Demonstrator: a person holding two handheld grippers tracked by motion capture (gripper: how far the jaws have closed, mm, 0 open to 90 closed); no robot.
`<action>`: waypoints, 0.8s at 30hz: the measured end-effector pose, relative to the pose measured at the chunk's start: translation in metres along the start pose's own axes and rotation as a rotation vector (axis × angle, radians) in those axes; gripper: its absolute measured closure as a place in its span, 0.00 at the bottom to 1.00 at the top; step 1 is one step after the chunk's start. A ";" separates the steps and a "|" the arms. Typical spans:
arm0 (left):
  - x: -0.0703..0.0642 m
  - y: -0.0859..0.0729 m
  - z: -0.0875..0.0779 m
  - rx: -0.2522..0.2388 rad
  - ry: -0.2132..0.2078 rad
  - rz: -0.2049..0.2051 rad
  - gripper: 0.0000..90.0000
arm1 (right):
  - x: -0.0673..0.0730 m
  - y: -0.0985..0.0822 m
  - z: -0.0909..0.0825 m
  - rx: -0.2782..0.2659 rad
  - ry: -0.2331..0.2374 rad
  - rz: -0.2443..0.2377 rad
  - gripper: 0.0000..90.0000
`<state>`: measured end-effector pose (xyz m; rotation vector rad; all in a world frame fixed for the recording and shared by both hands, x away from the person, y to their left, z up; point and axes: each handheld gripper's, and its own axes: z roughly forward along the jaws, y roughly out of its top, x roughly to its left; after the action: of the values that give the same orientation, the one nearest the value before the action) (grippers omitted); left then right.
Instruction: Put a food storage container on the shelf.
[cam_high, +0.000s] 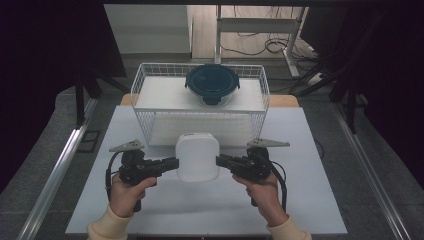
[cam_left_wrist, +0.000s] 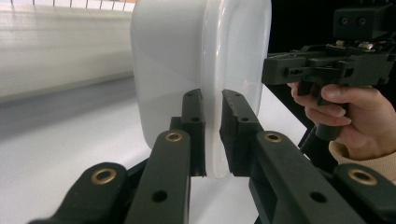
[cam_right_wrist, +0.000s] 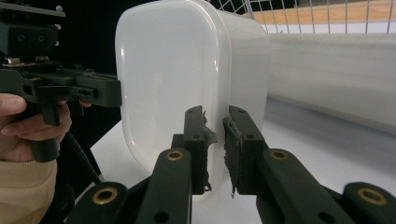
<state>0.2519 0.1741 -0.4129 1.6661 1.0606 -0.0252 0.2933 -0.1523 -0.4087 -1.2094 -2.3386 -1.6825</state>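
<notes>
A white rounded plastic container (cam_high: 198, 156) with its lid on hangs above the table, held between both grippers. My left gripper (cam_high: 173, 163) is shut on the container's left rim, and in the left gripper view its jaws pinch the rim of the white container (cam_left_wrist: 201, 70) where lid meets body. My right gripper (cam_high: 220, 161) is shut on the opposite rim. In the right gripper view the pads (cam_right_wrist: 198, 144) clamp the edge of the white container (cam_right_wrist: 187, 74). Across the container, each gripper view also shows the other hand with its gripper.
A white wire basket (cam_high: 145, 95) stands at the back of the white table (cam_high: 300, 200), just beyond the container. Inside it sits a round glass container with a dark blue lid (cam_high: 212, 83). The table's front half lies below the grippers.
</notes>
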 end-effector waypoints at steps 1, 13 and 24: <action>-0.001 0.001 -0.001 0.001 -0.002 0.003 0.90 | 0.001 0.001 -0.001 -0.002 -0.001 -0.003 0.88; -0.009 0.014 -0.013 -0.028 -0.005 0.042 0.90 | 0.012 0.015 -0.008 -0.030 0.007 -0.038 0.88; -0.025 0.047 -0.027 -0.064 -0.022 0.099 0.90 | 0.028 0.044 -0.024 -0.078 0.006 -0.085 0.88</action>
<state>0.2541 0.1797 -0.3537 1.6547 0.9517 0.0545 0.2901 -0.1507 -0.3512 -1.1299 -2.3748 -1.8170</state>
